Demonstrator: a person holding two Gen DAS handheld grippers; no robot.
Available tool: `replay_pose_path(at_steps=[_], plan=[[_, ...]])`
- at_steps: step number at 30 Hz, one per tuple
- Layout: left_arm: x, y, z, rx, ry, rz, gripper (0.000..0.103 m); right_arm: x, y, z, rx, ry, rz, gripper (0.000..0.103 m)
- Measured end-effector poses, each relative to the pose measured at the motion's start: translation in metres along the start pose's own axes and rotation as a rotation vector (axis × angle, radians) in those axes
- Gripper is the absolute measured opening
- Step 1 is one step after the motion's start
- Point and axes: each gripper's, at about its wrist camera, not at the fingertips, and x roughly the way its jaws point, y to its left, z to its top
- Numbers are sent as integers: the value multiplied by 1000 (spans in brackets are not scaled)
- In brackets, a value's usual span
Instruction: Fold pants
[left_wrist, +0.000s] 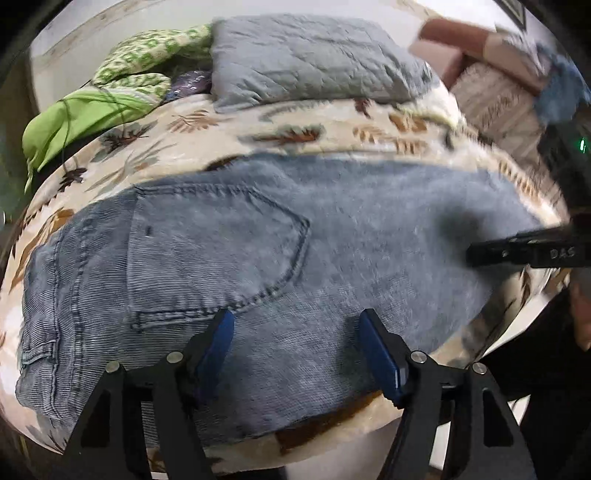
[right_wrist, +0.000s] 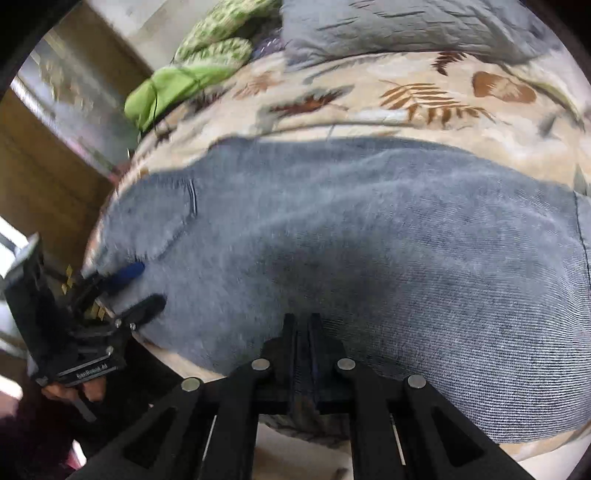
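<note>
One pair of pants (left_wrist: 280, 236) is seen, in grey-blue denim, laid flat on a leaf-printed blanket (left_wrist: 295, 125) that covers a bed. One back pocket (left_wrist: 218, 254) is visible in the left wrist view. Two grippers are counted. The left gripper (left_wrist: 295, 347) is held over the lower edge of the pants at the bottom centre of its frame, its blue pads (left_wrist: 376, 354) set wide apart with only flat cloth seen below them and nothing pinched. The right gripper (right_wrist: 303, 354) is shown at the bottom centre of its own frame with the fingers pressed together; whether cloth is caught between them cannot be told. One grey pillow (left_wrist: 314, 59) and one bundle of green cloth (left_wrist: 110, 92) are placed along the upper part of both frames, well apart from the pants. The long axis of the pants runs left to right across both frames, with the waistband end at the left. Bare blanket is left above the pants; below, the denim lies close to the bed's edge.
</note>
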Motion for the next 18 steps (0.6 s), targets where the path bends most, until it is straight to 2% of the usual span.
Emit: replay_pose_path(at_steps=[3, 5, 7, 10, 13, 15, 16, 18], plan=[[-17, 18, 12, -73, -106, 33, 71, -7, 3, 6, 9, -54, -4, 9], [-21, 33, 18, -154, -138, 47, 72, -8, 7, 12, 25, -79, 22, 9], [-18, 50, 23, -235, -133, 83, 73, -7, 16, 16, 20, -103, 31, 9], [-3, 70, 21, -335, -57, 126, 73, 1, 32, 21, 0, -112, 22, 9], [7, 68, 18, -309, -11, 184, 77, 15, 43, 22, -10, -83, -9, 9], [14, 56, 19, -236, 18, 224, 92, 27, 48, 20, -34, -47, -58, 9], [19, 50, 18, -202, 34, 246, 94, 34, 51, 18, -53, -28, -91, 9], [20, 43, 12, -158, 40, 303, 99, 35, 53, 15, -75, -48, -111, 9]])
